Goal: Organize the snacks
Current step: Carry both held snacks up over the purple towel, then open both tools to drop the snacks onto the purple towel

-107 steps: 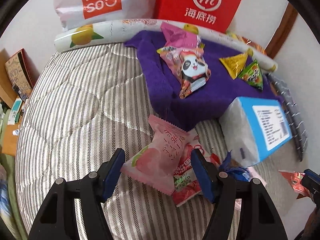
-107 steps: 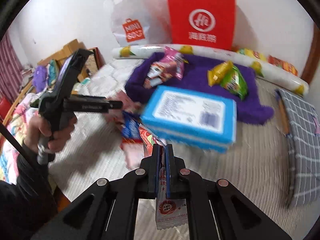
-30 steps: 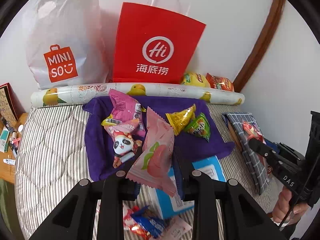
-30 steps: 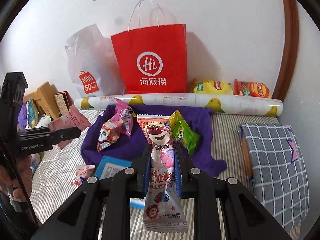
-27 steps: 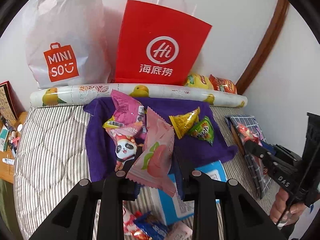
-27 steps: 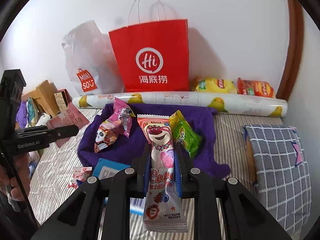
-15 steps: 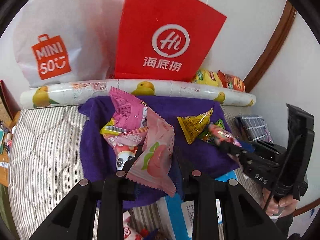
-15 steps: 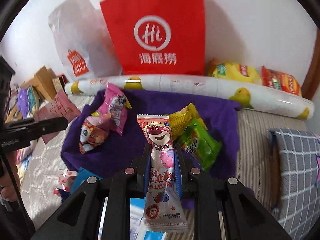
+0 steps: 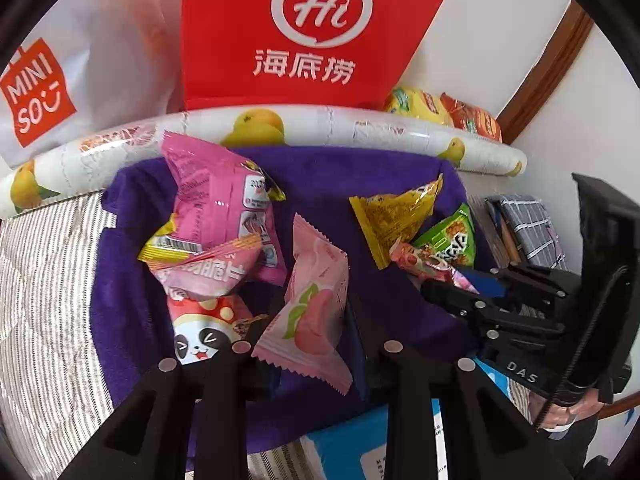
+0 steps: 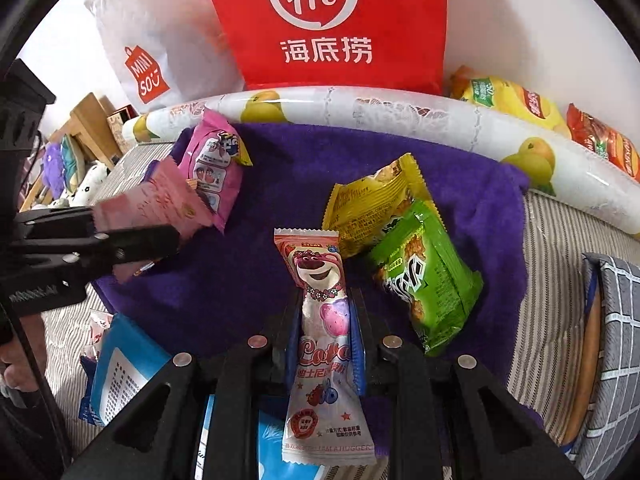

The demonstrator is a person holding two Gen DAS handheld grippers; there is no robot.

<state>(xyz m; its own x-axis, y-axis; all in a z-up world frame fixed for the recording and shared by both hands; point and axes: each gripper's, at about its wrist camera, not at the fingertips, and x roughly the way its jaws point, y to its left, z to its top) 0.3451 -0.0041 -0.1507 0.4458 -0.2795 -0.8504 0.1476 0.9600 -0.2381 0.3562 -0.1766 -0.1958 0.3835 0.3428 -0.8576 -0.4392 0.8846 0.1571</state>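
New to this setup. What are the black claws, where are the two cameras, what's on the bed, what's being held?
There is no robot here. A person carries a hand-held gripper in each hand, and each has a fisheye camera looking along its two fingers, so the black claws at the bottom of each picture are that gripper's own.

The left hand-held gripper is shut on a pale pink peach packet. The right hand-held gripper has a bear-print candy packet between its jaws, which are opening. Each view also shows the other gripper from the side.

On the striped bed lies a purple towel bearing a pink packet, a panda packet, a yellow packet and a green packet. A red paper bag stands behind.
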